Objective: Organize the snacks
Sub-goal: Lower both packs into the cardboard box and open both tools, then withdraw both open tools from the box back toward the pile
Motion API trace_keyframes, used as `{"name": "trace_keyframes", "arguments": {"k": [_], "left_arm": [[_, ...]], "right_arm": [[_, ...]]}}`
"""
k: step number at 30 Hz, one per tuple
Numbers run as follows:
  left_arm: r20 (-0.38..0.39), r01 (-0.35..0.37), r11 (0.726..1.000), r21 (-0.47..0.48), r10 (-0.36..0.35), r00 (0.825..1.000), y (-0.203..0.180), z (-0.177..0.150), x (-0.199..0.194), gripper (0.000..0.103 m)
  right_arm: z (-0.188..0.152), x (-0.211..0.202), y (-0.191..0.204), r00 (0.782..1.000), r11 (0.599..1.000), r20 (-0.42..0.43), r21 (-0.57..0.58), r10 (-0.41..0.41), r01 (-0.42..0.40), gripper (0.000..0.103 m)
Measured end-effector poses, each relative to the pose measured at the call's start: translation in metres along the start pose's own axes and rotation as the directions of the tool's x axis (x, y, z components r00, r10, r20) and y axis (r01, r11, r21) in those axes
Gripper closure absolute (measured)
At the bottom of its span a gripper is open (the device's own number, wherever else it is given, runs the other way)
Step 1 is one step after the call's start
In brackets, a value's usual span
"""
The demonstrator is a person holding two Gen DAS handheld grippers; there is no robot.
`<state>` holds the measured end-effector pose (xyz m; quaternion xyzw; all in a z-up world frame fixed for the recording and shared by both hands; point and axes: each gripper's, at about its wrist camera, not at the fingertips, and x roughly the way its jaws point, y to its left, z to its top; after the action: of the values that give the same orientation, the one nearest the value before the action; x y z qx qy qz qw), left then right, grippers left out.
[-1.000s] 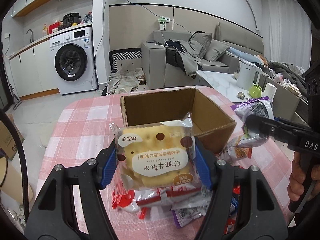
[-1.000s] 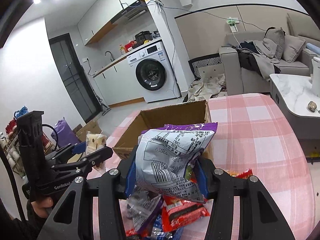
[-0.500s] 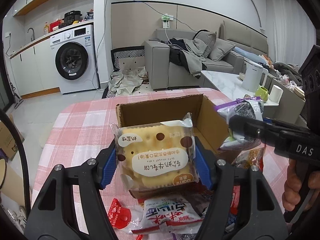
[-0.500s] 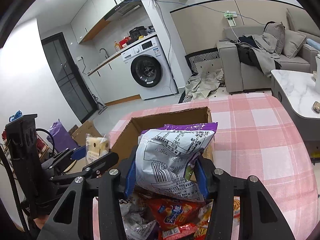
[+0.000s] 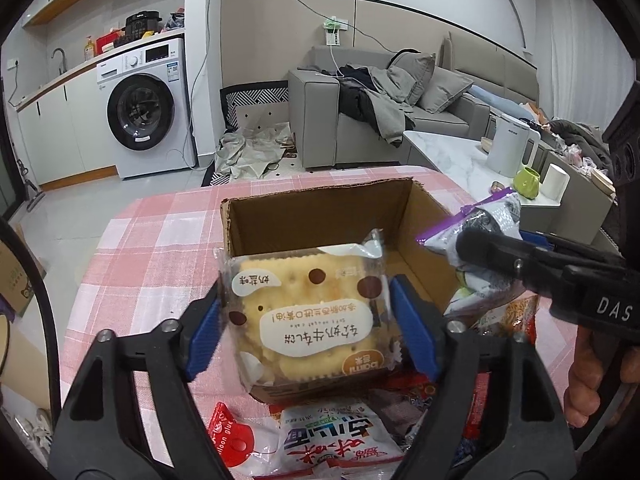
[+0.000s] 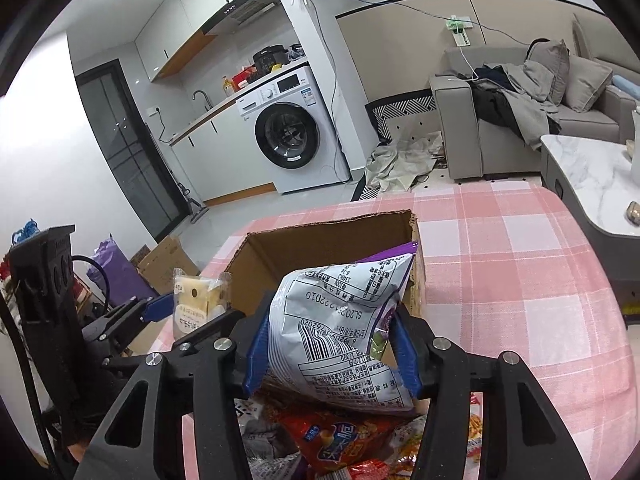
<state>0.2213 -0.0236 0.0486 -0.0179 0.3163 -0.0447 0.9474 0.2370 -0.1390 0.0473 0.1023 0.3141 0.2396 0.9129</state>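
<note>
The cracker packet [image 5: 310, 316] sits between the blue pads of the left gripper [image 5: 308, 328], hanging over the near wall of the open cardboard box [image 5: 320, 216]. The left jaws have just been opening; gaps show beside the wrapper on both sides, so the pads stand apart from it and no longer press. At 3 o'clock from the packet in the left wrist view, the grey-and-purple snack bag [image 6: 340, 332] sits between the pads of the right gripper [image 6: 332, 354], above the box's near right corner. These jaws have also just been opening; the bag is still between them, its sides meeting both pads.

The box stands on a tabletop [image 5: 132, 248] covered with a pink checked cloth. At 6 o'clock from the box lies a heap of loose snack packets [image 5: 332, 444], red and white wrappers among them. A person's hand [image 5: 592, 380] grips the right gripper's handle at 4 o'clock. Beyond the tabletop stand a washing machine [image 5: 144, 116] at 11 o'clock and a grey sofa [image 5: 400, 108] at 1 o'clock.
</note>
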Motion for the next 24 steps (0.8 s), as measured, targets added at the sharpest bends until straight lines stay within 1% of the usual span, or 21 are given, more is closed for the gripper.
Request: {"name": "trace_keyframes", "arguments": {"k": [1, 3, 6, 8, 9, 10, 12, 14, 15, 18, 19, 20, 24], "left_arm": [[0.004, 0.005, 1.000, -0.002, -0.005, 1.000, 0.001, 0.000, 0.000, 0.022], [0.007, 0.003, 1.000, -0.006, -0.003, 1.000, 0.003, -0.002, -0.001, 0.022], [0.004, 0.002, 1.000, -0.011, -0.002, 1.000, 0.006, -0.004, -0.003, 0.022], [0.006, 0.005, 1.000, -0.016, -0.005, 1.000, 0.008, -0.005, -0.006, 0.022], [0.008, 0.005, 1.000, -0.016, -0.005, 1.000, 0.008, -0.006, -0.009, 0.022], [0.010, 0.004, 1.000, -0.016, -0.003, 1.000, 0.010, -0.007, -0.011, 0.021], [0.013, -0.001, 1.000, -0.015, 0.001, 1.000, 0.010, -0.009, -0.017, 0.019], [0.020, -0.002, 1.000, -0.016, 0.002, 1.000, 0.010, -0.013, -0.024, 0.018], [0.023, -0.003, 1.000, -0.014, 0.004, 1.000, 0.009, -0.015, -0.027, 0.017], [0.034, -0.010, 1.000, 0.001, 0.010, 0.999, 0.005, -0.022, -0.038, 0.010], [0.043, -0.016, 1.000, 0.004, 0.016, 0.999, 0.004, -0.026, -0.043, 0.003], [0.059, -0.024, 1.000, 0.005, 0.023, 0.998, 0.003, -0.029, -0.048, 0.001], [0.067, -0.018, 1.000, 0.016, 0.017, 0.998, -0.001, -0.042, -0.065, 0.001]], "right_arm": [[0.000, -0.002, 0.000, 1.000, 1.000, 0.002, -0.002, 0.002, -0.002, 0.037], [0.000, -0.003, 0.001, 1.000, 1.000, 0.007, -0.010, -0.001, 0.001, 0.036], [0.001, 0.003, 0.003, 1.000, 1.000, -0.017, -0.022, -0.023, 0.022, 0.036], [0.002, 0.002, 0.005, 1.000, 1.000, -0.014, -0.023, -0.010, 0.010, 0.036], [0.002, 0.000, 0.007, 1.000, 0.999, -0.009, -0.032, -0.004, 0.004, 0.033], [0.003, -0.002, 0.008, 1.000, 0.999, -0.004, -0.037, -0.007, 0.007, 0.027], [0.002, -0.008, 0.011, 1.000, 0.999, 0.011, -0.048, -0.011, 0.011, 0.020], [0.001, -0.013, 0.011, 1.000, 0.999, 0.012, -0.051, -0.005, 0.006, 0.010], [0.000, -0.016, 0.012, 1.000, 0.999, 0.013, -0.053, -0.005, 0.006, 0.002], [-0.005, -0.025, 0.013, 1.000, 0.998, 0.019, -0.068, -0.015, 0.016, 0.000], [-0.008, -0.028, 0.012, 1.000, 0.997, 0.020, -0.072, -0.018, 0.019, 0.000], [-0.010, -0.030, 0.012, 1.000, 0.997, 0.021, -0.076, -0.019, 0.021, 0.000], [-0.024, -0.040, 0.010, 0.999, 0.996, 0.020, -0.090, -0.025, 0.027, 0.000]]}}
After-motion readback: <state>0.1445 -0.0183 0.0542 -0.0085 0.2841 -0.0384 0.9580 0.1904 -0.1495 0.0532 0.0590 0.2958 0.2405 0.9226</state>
